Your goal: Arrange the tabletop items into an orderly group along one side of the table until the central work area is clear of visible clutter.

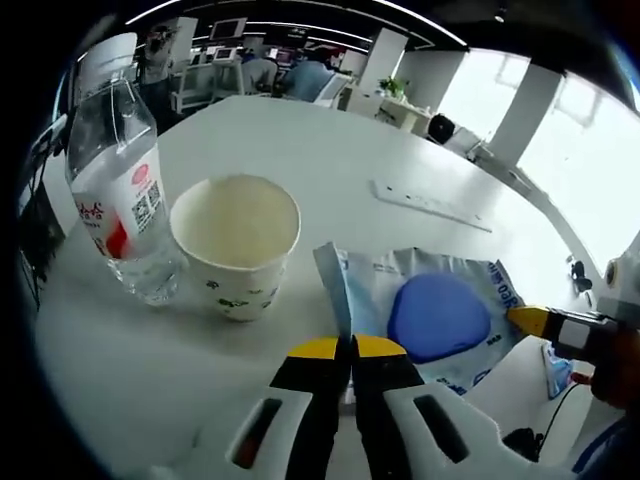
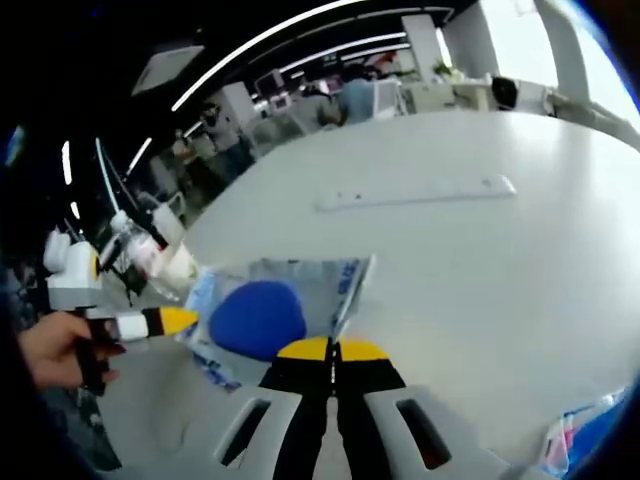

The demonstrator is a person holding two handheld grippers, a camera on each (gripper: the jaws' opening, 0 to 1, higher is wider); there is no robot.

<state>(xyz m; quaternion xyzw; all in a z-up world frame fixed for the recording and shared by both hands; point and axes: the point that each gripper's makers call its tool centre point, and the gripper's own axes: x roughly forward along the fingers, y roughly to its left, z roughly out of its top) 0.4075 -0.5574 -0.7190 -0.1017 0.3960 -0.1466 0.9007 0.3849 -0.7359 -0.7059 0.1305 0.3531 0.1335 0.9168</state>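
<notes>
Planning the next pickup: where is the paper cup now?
In the left gripper view, the paper cup stands left of centre, between the water bottle and the blue packet.

**Colours and patterns on the white tabletop**

The tabletop is plain white. The water bottle is clear, its label white with red print and a black code square. The paper cup is cream with small green marks low on its wall. The packet is pale blue with blue lettering and holds a deep blue oval. Each tool, left and right, has yellow tips on black jaws over a white body.
</notes>
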